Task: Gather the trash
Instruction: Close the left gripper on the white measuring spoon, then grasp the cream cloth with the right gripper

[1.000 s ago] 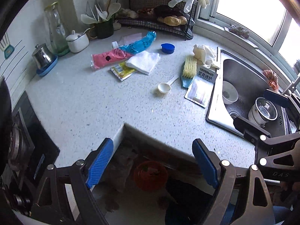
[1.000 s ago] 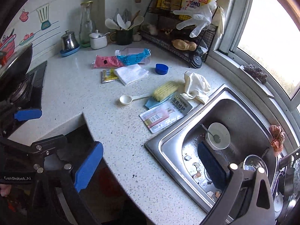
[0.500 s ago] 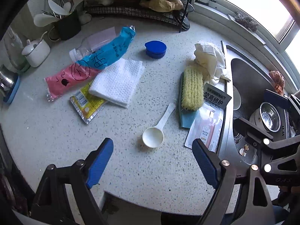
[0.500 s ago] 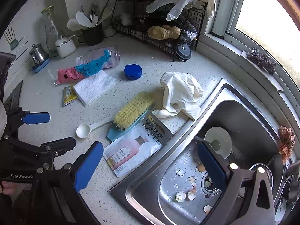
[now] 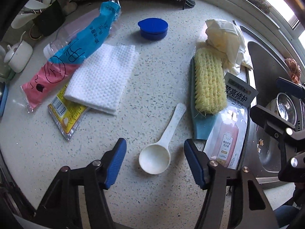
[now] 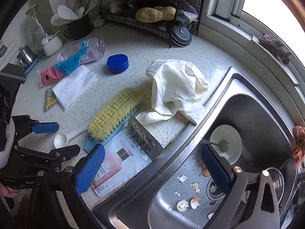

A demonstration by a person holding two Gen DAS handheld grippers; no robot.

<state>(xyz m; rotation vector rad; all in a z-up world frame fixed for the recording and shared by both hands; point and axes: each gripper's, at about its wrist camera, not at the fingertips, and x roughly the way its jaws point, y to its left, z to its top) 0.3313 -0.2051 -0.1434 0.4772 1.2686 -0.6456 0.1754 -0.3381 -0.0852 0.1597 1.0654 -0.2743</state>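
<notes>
L gripper [image 5: 154, 162] hangs low over the speckled counter [image 5: 152, 80], jaws spread wide w/ nothing between them but the white plastic scoop [image 5: 159, 150] lying flat, bowl end nearest, not touched. R gripper [image 6: 152, 168] also wide open, empty, straddling the sink rim [image 6: 171, 164]: one finger over the shampoo sachet [image 6: 118, 164], other over the basin w/ eggshell bits [image 6: 187, 203]. Vs 0.5 s ago: L has dropped closer, scoop now sits betw its fingertips; R has shifted nearer the sink edge. Other trash: pink/blue wrapper [image 5: 72, 57], yellow packet [image 5: 65, 114], near paper towel [image 5: 103, 80].
</notes>
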